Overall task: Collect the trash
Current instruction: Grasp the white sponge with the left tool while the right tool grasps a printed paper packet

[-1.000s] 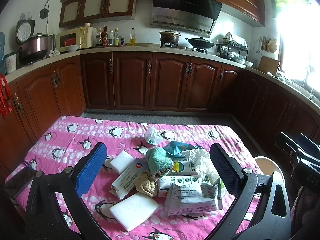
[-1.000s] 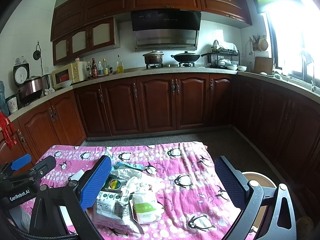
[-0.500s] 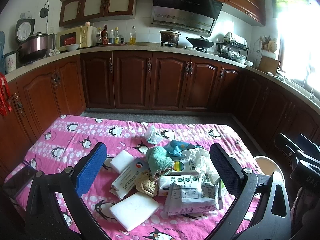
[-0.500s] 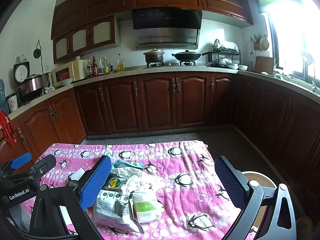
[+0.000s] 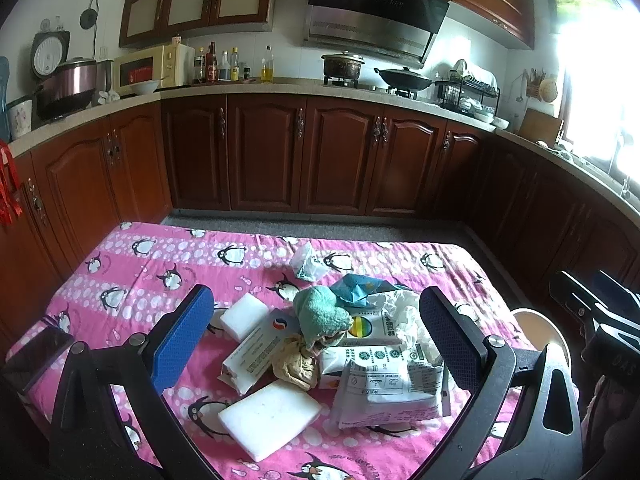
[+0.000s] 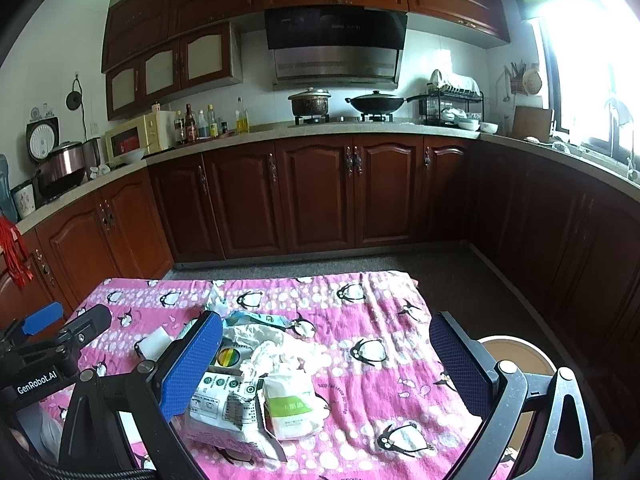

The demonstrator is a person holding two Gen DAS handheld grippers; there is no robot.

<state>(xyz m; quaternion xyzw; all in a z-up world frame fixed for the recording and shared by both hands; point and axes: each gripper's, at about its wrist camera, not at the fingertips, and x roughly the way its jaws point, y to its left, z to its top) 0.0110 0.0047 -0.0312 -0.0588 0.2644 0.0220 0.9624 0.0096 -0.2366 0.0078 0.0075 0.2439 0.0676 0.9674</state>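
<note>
Left wrist view has the pink penguin tablecloth (image 5: 160, 264) bearing the trash pile (image 5: 340, 344) at its middle, both the left gripper (image 5: 316, 340) and right gripper (image 6: 326, 364) hovering level above it, jaws spread wide, empty.

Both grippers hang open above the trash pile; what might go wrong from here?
The packets overlap: the left gripper closing on the printed white bag may drag the teal cloth or the crumpled brown paper along. The bin sits past the table edge, so loose tissue could drop.
</note>
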